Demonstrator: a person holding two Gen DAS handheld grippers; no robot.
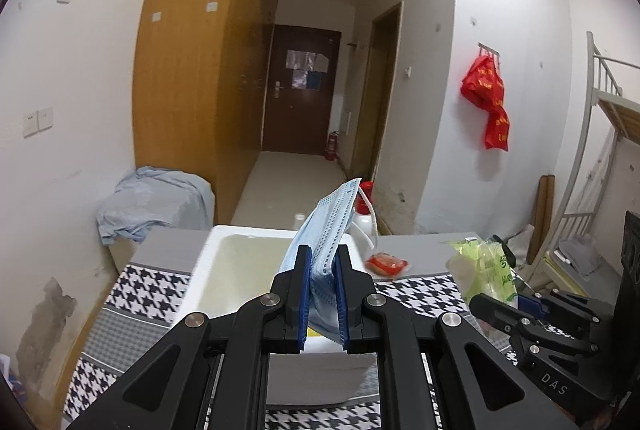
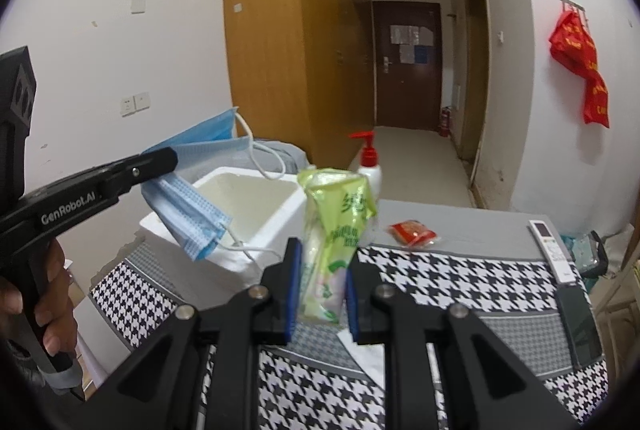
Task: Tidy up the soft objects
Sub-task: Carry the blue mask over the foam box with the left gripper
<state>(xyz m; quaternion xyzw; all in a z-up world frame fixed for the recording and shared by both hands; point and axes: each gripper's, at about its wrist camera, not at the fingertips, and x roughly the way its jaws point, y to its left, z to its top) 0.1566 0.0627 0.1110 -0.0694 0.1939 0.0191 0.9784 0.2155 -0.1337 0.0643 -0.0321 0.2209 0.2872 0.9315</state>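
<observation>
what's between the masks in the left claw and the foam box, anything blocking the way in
Nothing visible blocks it. The left claw is shut on the blue face masks, which hang by the near left edge of the white foam box. The box is open-topped and looks empty. The pump bottle stands behind the box, off the path.

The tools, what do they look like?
Both are black plastic with silver round bolts and blue pads inside the fingers. The left tool has white letters reading GenRobot.AI on its side and a pistol-style handle. The right tool shows white letters DAS in the left wrist view.
</observation>
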